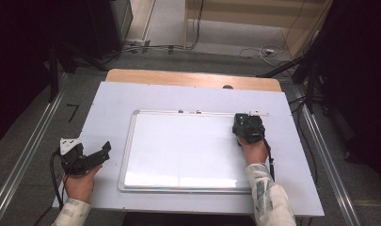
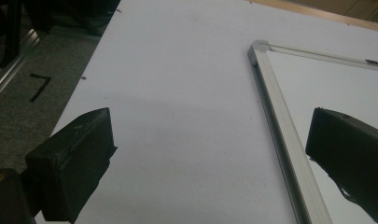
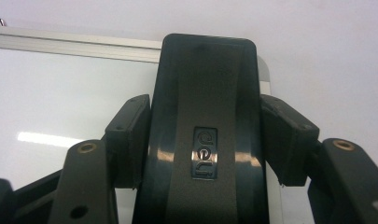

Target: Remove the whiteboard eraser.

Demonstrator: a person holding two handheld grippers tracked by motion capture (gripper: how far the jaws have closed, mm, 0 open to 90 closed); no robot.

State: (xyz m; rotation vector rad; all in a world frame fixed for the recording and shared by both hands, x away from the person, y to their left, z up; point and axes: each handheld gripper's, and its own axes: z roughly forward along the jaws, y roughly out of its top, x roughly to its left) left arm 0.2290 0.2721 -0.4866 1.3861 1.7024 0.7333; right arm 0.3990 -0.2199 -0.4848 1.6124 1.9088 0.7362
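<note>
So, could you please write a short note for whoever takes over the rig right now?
Right gripper: shut on the black eraser, at the far right corner of the whiteboard.
Left gripper: open, holding nothing, beside the board's left frame over the table.
Done: eraser picked up and brought onto the board; the visible board surface looks clean.
Left: probably finish any wiping, then set the eraser down.

Each hand-held gripper is black: the left hand-held gripper [image 1: 105,149] carries a grey three-cornered plate on top and trails a black cable. The right hand-held gripper [image 3: 203,135] shows brass-coloured rivets on its arms. Both sleeves are pale with a dark pattern.
</note>
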